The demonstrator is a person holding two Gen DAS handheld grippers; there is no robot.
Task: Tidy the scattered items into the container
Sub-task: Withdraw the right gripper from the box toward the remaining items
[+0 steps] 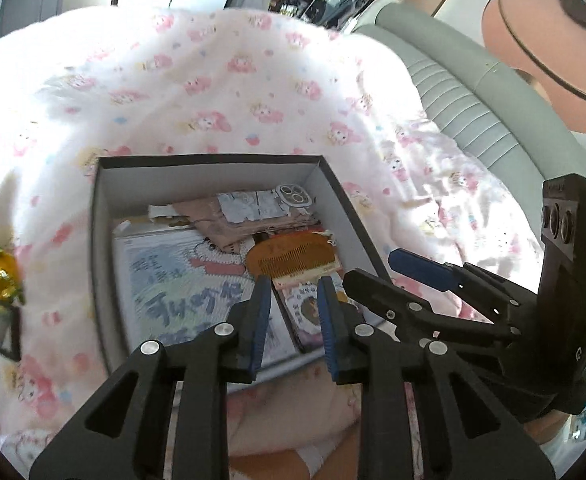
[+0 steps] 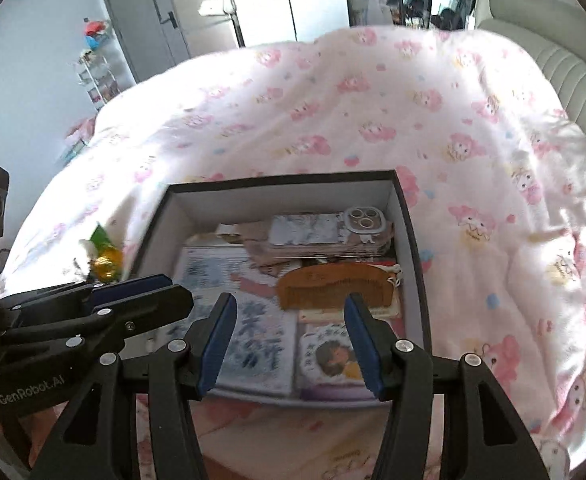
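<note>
Both the left gripper (image 1: 295, 280) and right gripper (image 2: 291, 300) hang empty, jaws parted. Beneath them sits the box (image 2: 289, 196), comb (image 2: 333, 284) just ahead.

Both views are taken from above the near edge of the box (image 1: 209, 168) (image 2: 285, 184), tilted steeply down and forward across the bed cover (image 1: 221, 80) (image 2: 333, 100). The box is seen close in each. The left wrist view is set leftward, the right wrist view rightward; the box interior and each other's gripper are shared.
</note>
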